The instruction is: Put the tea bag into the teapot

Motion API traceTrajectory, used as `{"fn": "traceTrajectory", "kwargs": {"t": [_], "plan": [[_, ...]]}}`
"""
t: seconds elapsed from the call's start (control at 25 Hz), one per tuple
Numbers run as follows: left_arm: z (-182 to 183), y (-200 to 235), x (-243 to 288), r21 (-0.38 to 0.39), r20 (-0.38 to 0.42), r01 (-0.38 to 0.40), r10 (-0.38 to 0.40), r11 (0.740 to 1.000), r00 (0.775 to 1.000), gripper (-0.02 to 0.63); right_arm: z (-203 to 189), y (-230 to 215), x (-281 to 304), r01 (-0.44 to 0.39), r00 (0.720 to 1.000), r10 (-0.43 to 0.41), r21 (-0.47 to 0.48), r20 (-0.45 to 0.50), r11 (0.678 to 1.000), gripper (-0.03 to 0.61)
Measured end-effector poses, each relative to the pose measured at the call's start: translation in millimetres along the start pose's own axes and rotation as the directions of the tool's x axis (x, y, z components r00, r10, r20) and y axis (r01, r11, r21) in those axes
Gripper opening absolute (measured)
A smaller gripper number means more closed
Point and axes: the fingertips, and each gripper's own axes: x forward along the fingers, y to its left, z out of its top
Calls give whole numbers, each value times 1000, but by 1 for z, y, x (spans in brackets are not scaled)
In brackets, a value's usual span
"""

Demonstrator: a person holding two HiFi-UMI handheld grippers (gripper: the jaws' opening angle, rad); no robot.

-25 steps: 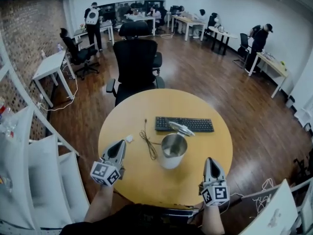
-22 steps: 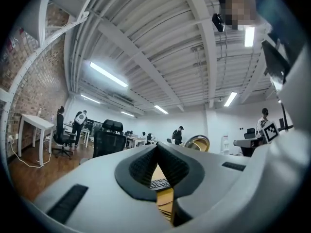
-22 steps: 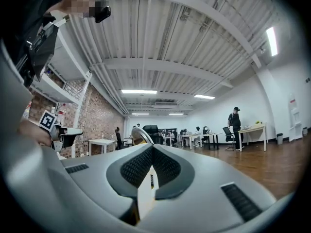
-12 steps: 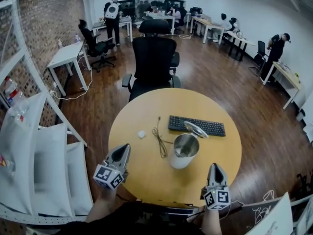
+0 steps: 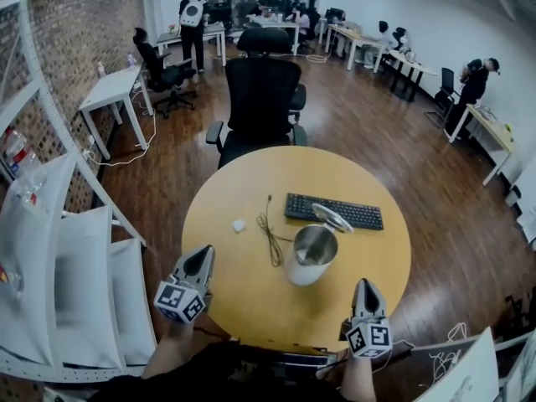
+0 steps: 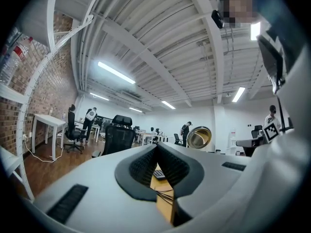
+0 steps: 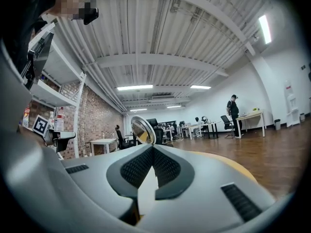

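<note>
Gripping nothing, your left tool (image 5: 203, 251) and right tool (image 5: 366, 286) stood closed. The tea bag (image 5: 239, 225) lay on the tabletop (image 5: 251, 178), apart from the teapot (image 5: 306, 258).

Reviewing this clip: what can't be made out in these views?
Head view: small white item too small to confirm as the tea bag.
Head view: teapot interior too small and shadowed to tell contents.
Left gripper view: teapot body hidden behind the left hand-held gripper itself; only its lid shows.

I hold my left hand-held gripper (image 5: 203, 254) and right hand-held gripper (image 5: 365, 285) level, jaws pressed together, both empty.
</note>
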Motion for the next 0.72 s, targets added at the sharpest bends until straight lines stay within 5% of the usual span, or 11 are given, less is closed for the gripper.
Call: {"fn": "traceTrajectory", "kwargs": {"t": [0.72], "plan": [[-17, 9, 0, -49, -28, 8, -9, 999, 1000, 2, -1, 4, 4, 37, 999, -37, -5, -12, 999, 0]]}}
